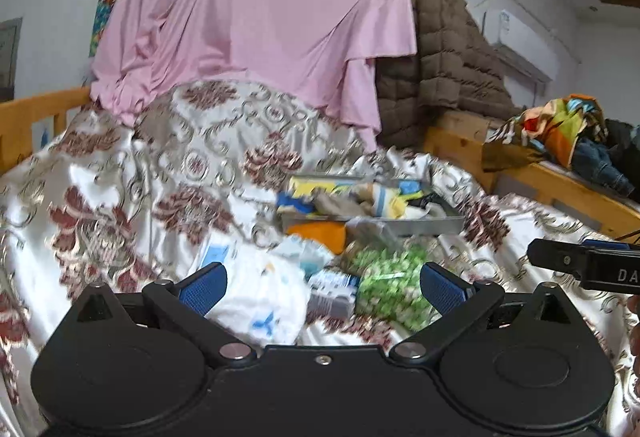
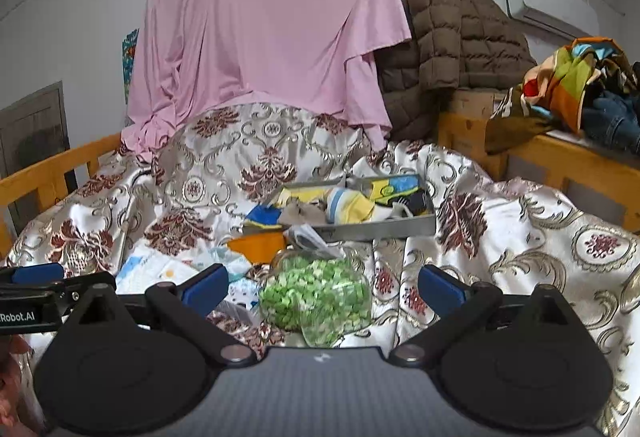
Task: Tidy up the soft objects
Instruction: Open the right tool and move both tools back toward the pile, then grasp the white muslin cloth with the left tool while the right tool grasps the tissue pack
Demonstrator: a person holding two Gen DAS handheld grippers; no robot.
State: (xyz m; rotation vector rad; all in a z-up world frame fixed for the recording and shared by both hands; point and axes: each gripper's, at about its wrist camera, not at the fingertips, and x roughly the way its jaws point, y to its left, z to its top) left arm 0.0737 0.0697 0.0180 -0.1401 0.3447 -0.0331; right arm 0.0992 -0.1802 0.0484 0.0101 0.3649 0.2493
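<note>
A grey tray (image 1: pixel 424 225) (image 2: pixel 384 229) on the patterned bedspread holds several folded soft items in yellow, blue and beige. In front of it lie an orange cloth (image 1: pixel 320 235) (image 2: pixel 260 245), a white printed cloth (image 1: pixel 264 297) (image 2: pixel 160 269) and a clear bag of green pieces (image 1: pixel 390 285) (image 2: pixel 316 297). My left gripper (image 1: pixel 322 289) is open and empty, just above the white cloth and the bag. My right gripper (image 2: pixel 322 289) is open and empty, right behind the green bag. Each gripper shows at the edge of the other's view.
A pink sheet (image 2: pixel 272 37) hangs behind the bed and drapes onto it. A brown quilted jacket (image 2: pixel 452 49) lies at the back right. Wooden bed rails (image 2: pixel 52 173) run along the left. A wooden ledge (image 2: pixel 560 165) on the right carries colourful clothes and jeans.
</note>
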